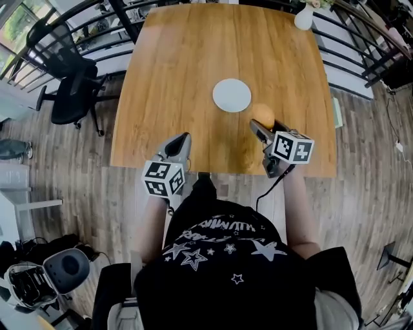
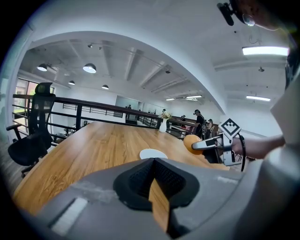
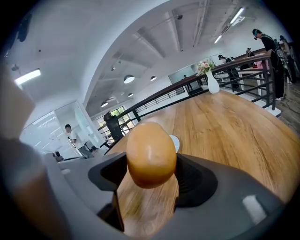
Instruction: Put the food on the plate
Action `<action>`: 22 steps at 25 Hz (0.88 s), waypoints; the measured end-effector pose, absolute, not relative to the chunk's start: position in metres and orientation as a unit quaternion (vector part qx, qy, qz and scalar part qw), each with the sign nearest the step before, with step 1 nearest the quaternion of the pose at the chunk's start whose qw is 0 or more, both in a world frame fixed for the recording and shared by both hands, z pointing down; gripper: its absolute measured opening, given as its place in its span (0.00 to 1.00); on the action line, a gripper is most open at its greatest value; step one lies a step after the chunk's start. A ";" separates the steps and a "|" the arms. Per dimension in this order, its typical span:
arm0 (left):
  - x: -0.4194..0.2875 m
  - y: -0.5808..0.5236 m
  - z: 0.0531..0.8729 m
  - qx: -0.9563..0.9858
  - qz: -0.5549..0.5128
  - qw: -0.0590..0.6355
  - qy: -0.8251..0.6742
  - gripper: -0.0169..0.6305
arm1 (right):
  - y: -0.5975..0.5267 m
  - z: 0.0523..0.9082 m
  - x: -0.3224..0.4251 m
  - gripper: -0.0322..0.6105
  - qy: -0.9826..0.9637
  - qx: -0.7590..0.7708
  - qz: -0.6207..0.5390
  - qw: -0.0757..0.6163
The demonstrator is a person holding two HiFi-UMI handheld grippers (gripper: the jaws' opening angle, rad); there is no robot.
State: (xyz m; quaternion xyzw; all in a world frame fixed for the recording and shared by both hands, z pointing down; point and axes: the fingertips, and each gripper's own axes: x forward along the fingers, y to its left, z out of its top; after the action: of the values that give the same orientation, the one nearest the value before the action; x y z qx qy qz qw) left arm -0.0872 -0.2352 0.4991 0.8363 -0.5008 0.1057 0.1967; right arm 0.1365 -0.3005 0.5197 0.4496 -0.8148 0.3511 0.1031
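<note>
Left hand-held gripper (image 1: 186, 138) over the near desk (image 1: 181, 77) edge, clenched, nothing in it. Right hand-held gripper (image 1: 257, 126) a bit further in, grasping the food (image 3: 151, 154): an egg-shaped orange-brown piece pinched at its sides. In the right gripper view I read its long axis as running up-down, crosswise to the squeeze, narrower end up. It sits just beside the near-right rim of the white plate (image 1: 231, 95), not on it. Plate is mid-desk. White vase (image 1: 304, 18) at the far edge.
</note>
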 end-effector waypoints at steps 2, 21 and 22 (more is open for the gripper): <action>-0.086 -0.251 0.503 0.839 0.106 0.199 -0.495 0.03 | -0.313 0.525 0.135 0.55 -0.813 0.450 0.353 0.111; -0.081 -0.356 0.496 0.863 0.098 0.196 -0.456 0.03 | -0.389 0.560 0.111 0.55 -0.798 0.454 0.335 0.213; -0.083 -0.360 0.496 0.863 0.097 0.196 -0.455 0.03 | -0.392 0.561 0.109 0.55 -0.796 0.454 0.335 0.217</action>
State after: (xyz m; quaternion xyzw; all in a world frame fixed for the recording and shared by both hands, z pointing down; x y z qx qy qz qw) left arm -0.0826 -0.3604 0.4956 0.8631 -0.4551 0.0971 0.1961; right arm 0.1089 -0.3924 0.5614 0.4544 -0.7964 0.3348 0.2172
